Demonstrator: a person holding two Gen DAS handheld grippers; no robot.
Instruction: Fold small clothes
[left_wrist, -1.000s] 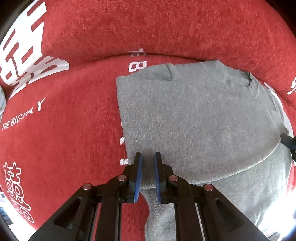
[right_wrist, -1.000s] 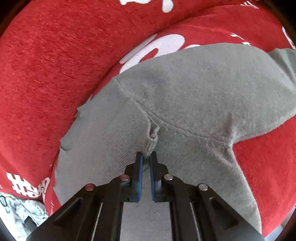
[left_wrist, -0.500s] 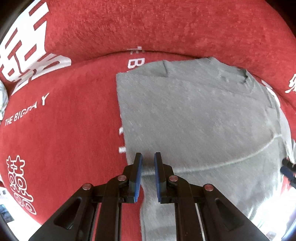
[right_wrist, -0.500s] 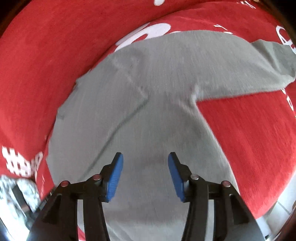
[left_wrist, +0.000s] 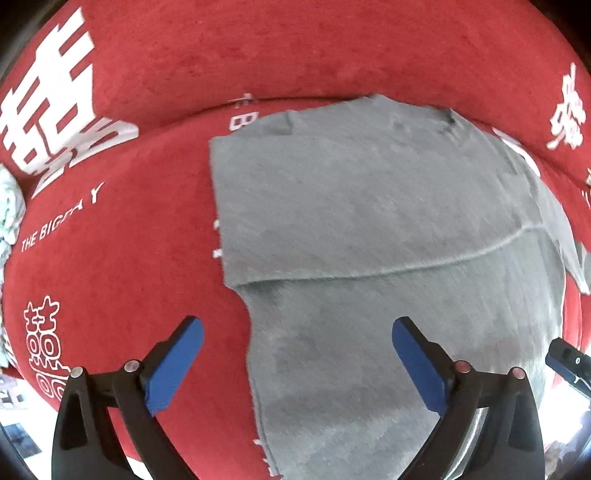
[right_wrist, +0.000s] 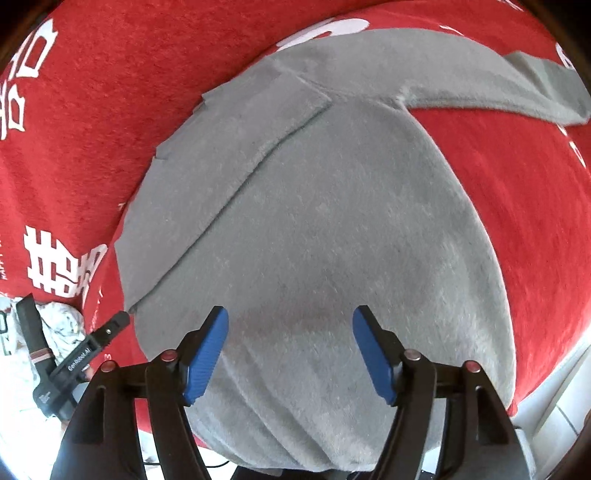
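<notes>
Grey garment (left_wrist: 369, 221) lies flat on red cover (left_wrist: 129, 258); both sets of fingers, left gripper (left_wrist: 295, 363) and right gripper (right_wrist: 290, 354), have just opened, holding nothing; its lower hem is cut off.

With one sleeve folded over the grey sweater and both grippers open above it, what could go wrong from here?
1. The folded flap only rests loosely on the grey sweater; dragging the cloth may undo it.
2. The other sleeve lies stretched out on the red cover, so the fold is uneven until it is folded in too.
3. The left gripper, whose jaws have just been opening like those of the right gripper, straddles the sweater's edge and might pinch the cover as well.
</notes>
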